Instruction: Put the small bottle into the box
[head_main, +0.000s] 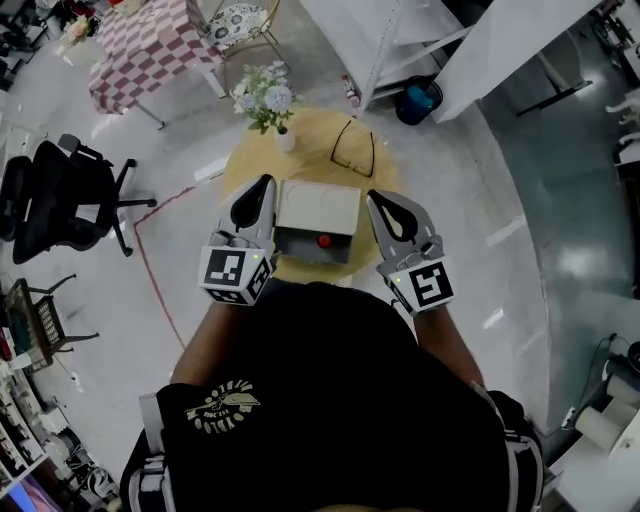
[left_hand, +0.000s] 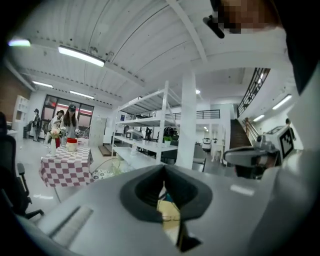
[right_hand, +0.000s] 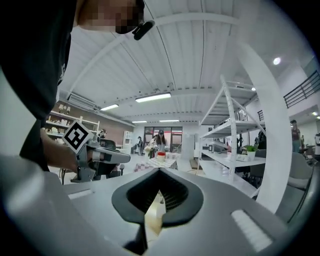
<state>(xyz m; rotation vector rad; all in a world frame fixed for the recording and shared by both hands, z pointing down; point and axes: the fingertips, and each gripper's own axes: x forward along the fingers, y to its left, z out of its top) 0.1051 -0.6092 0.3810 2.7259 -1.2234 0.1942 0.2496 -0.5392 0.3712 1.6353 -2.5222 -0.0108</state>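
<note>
In the head view a cream box (head_main: 318, 208) stands on the round wooden table (head_main: 243, 165). Its dark front part lies open, and a small red-capped thing, probably the small bottle (head_main: 324, 241), lies inside. My left gripper (head_main: 262, 186) hangs to the left of the box and my right gripper (head_main: 376, 199) to its right, both well above the table and apart from the box. Both point about level. The left gripper (left_hand: 164, 168) shows shut jaws with nothing between them. The right gripper (right_hand: 159, 173) is shut and empty too.
A vase of flowers (head_main: 264, 100) and a pair of glasses (head_main: 353, 148) sit on the table's far side. On the floor around it are a black office chair (head_main: 55, 195), a checkered table (head_main: 150, 50), a blue bucket (head_main: 417, 100) and white shelving (left_hand: 150, 135).
</note>
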